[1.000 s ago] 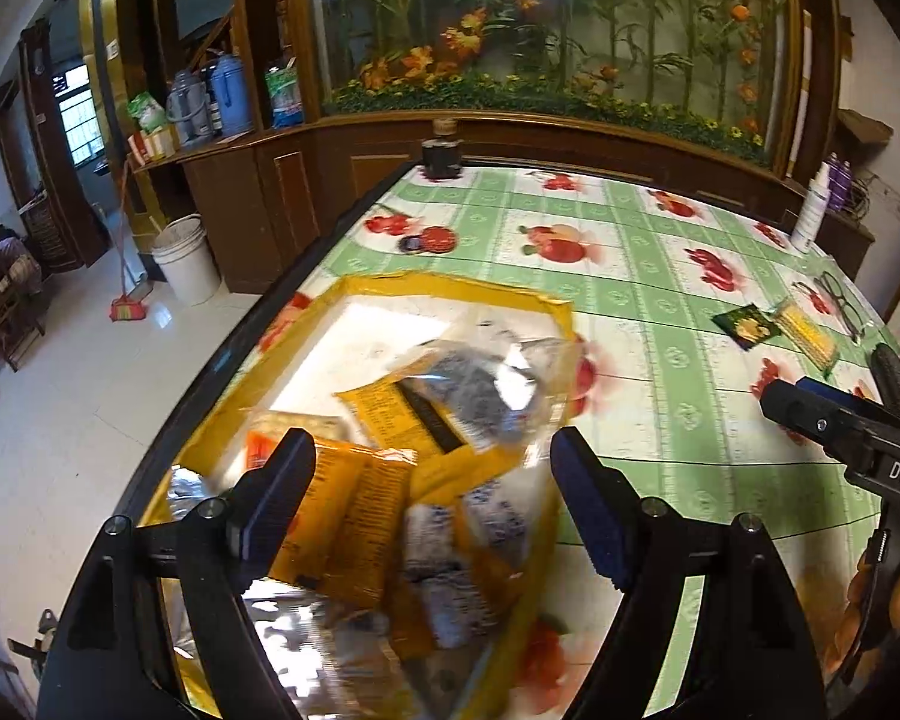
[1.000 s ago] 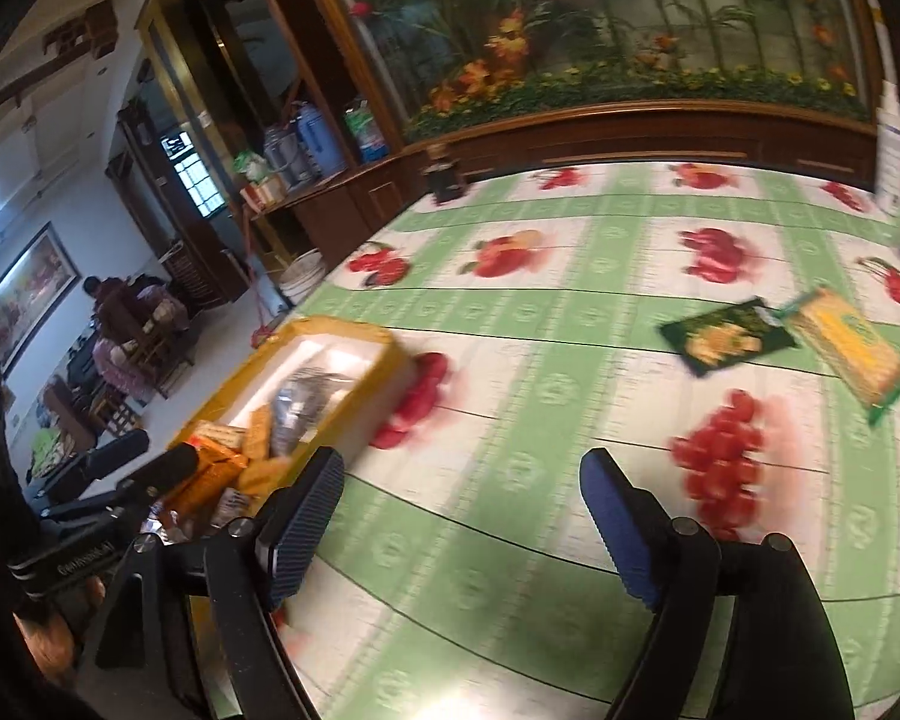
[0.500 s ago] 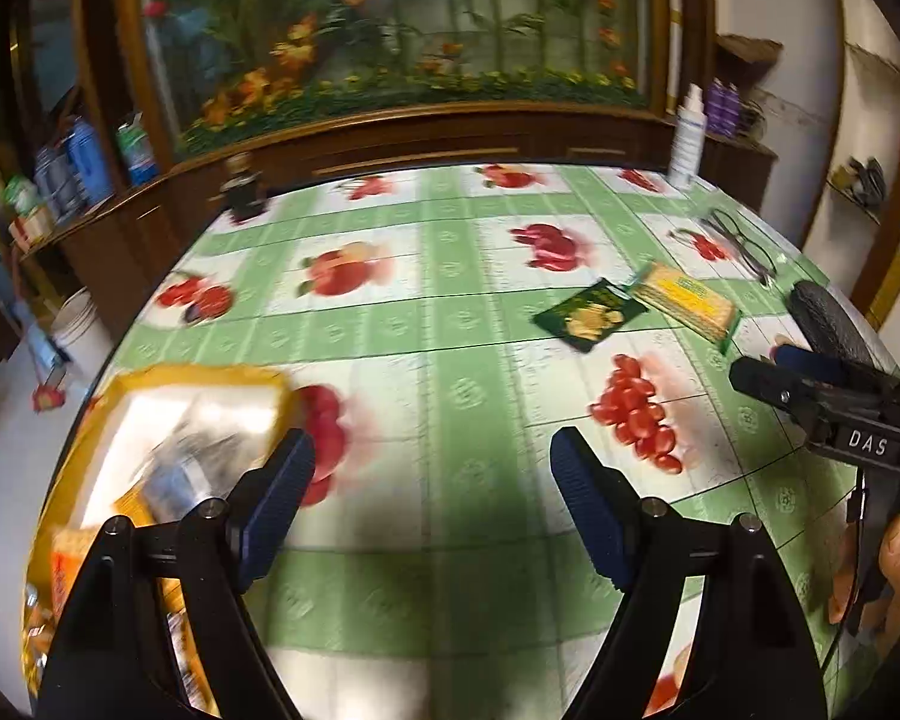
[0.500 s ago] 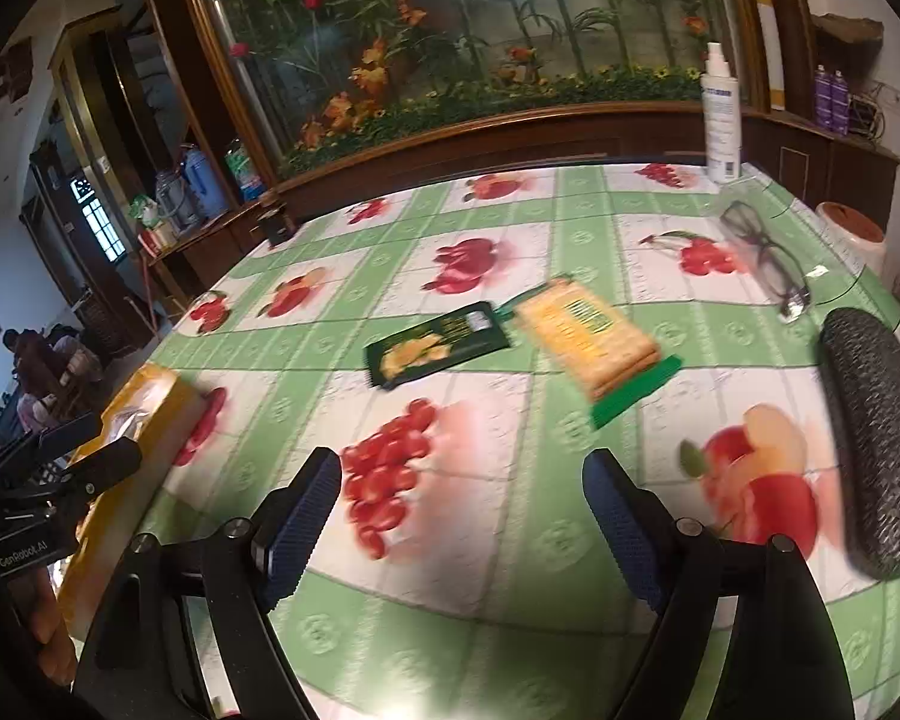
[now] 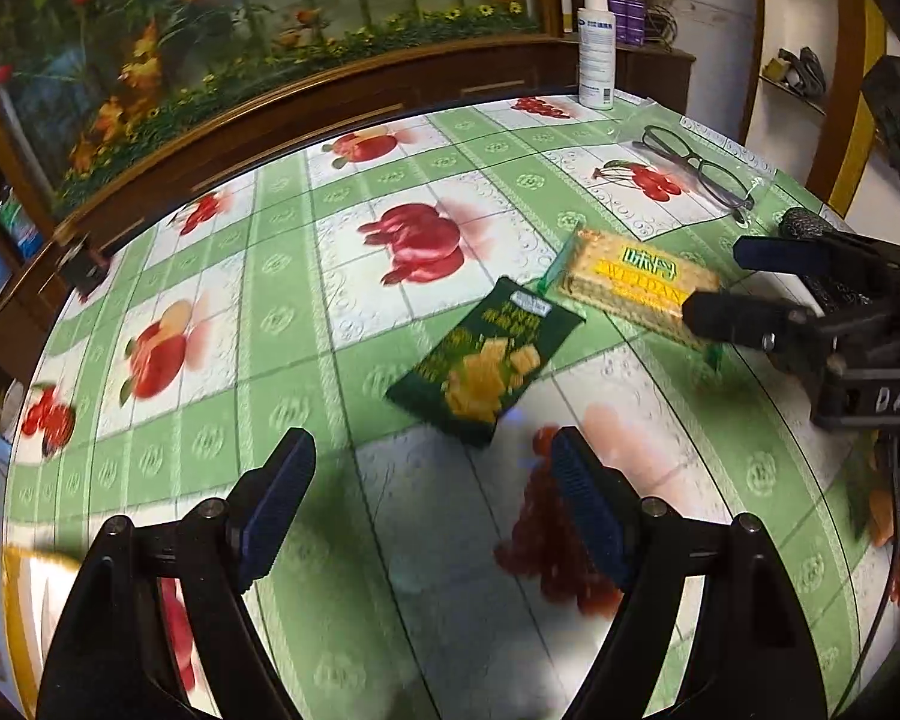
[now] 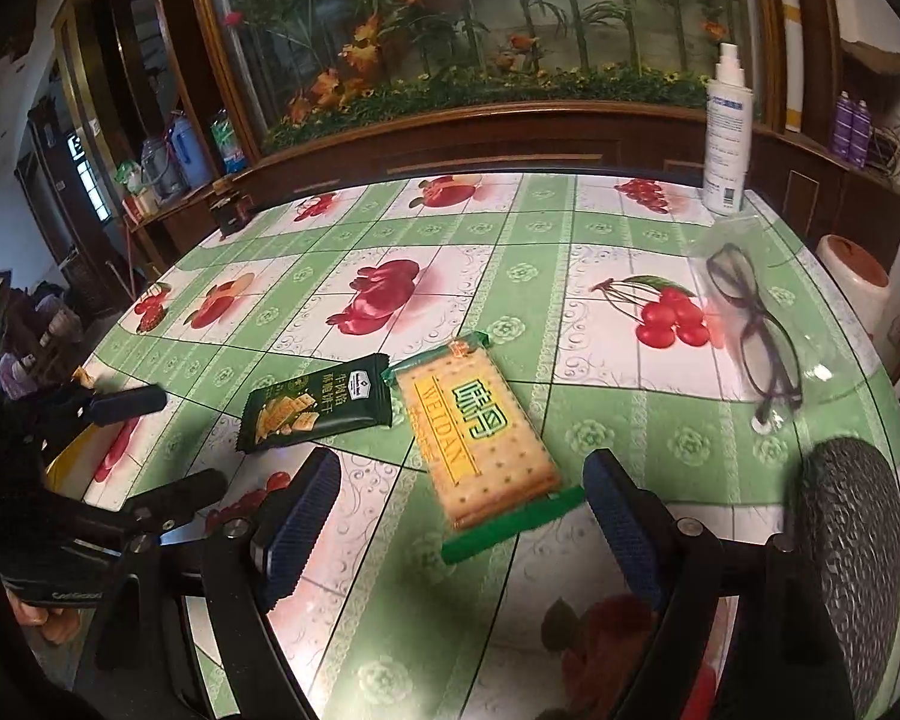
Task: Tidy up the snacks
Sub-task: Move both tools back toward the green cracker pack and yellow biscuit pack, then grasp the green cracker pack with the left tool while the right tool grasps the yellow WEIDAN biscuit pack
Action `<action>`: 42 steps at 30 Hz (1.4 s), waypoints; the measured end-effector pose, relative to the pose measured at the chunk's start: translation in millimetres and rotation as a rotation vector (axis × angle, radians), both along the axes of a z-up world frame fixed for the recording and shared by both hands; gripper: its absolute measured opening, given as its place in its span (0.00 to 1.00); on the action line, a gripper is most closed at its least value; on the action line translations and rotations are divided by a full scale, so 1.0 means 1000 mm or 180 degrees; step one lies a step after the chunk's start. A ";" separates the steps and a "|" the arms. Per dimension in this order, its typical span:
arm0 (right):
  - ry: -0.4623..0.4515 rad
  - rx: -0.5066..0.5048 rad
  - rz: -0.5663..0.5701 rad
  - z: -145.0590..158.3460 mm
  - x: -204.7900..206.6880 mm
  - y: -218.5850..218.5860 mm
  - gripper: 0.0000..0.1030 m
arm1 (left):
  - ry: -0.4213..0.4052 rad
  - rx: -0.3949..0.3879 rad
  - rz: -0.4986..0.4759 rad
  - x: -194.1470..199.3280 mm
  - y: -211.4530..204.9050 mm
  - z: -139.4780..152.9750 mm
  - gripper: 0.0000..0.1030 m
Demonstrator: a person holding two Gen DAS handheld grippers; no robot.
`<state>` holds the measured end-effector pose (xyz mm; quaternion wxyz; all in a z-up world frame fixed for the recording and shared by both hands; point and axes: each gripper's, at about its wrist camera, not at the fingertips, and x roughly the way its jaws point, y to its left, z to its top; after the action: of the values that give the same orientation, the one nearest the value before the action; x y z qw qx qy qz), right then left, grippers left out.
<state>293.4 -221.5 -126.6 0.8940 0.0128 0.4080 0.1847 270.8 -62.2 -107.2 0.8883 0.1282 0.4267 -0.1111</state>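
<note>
two tools tilted down over table, both spread, empty: left tool near green packet, right tool near cracker pack.

The yellow tray was cut off at the left wrist picture's lower left edge, its contents smeared by blur. The right gripper's finger covered one end of the cracker packet. The dark textured case ran off the frame.

Green-and-white checked tablecloth printed with red fruit. Dark green packet with yellow crackers at left; yellow cracker pack, green-edged, at right. Blue pads. White bottle far right.
</note>
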 end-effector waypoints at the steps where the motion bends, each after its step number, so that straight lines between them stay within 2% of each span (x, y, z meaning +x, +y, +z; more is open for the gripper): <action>1: 0.0000 -0.0024 0.0030 -0.001 0.002 0.003 0.84 | 0.0016 0.0006 -0.0043 0.006 -0.002 -0.002 0.79; 8: 0.0061 0.0002 0.0107 -0.012 0.016 0.010 0.84 | 0.0016 0.0084 -0.0288 0.026 -0.020 -0.010 0.79; 15: 0.0127 -0.0160 0.0231 -0.016 0.024 0.023 0.84 | 0.0089 -0.0097 -0.0384 0.039 -0.019 -0.022 0.79; 19: 0.0239 -0.0077 0.0236 -0.020 0.033 0.021 0.82 | 0.0095 -0.0141 -0.0426 0.046 -0.020 -0.023 0.79; 22: 0.0303 -0.0106 0.0205 -0.023 0.035 0.019 0.66 | 0.0111 -0.0155 -0.0476 0.048 -0.021 -0.023 0.79; 24: 0.0315 -0.0121 0.0193 -0.024 0.035 0.018 0.64 | 0.0174 -0.0252 -0.0510 0.050 -0.019 -0.023 0.73; 25: 0.0302 -0.0188 0.0181 -0.024 0.034 0.019 0.60 | 0.0232 -0.0344 -0.0537 0.050 -0.017 -0.024 0.63; 27: 0.0260 -0.0347 0.0159 -0.024 0.032 0.022 0.52 | 0.0190 -0.0299 -0.0552 0.047 -0.020 -0.022 0.52; 28: 0.0253 -0.0358 0.0142 -0.024 0.031 0.022 0.48 | 0.0206 -0.0319 -0.0572 0.046 -0.020 -0.021 0.42; 31: 0.0260 -0.0292 0.0080 -0.023 0.029 0.017 0.47 | 0.0178 -0.0272 -0.0522 0.043 -0.021 -0.021 0.42; 42: 0.0348 0.0382 -0.0055 -0.013 -0.007 -0.006 0.47 | 0.0210 -0.0478 -0.0196 0.006 0.002 -0.019 0.41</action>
<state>286.1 -227.6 -140.0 0.8696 0.0799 0.4442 0.2002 277.2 -60.2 -126.1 0.8771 0.0706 0.4420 -0.1742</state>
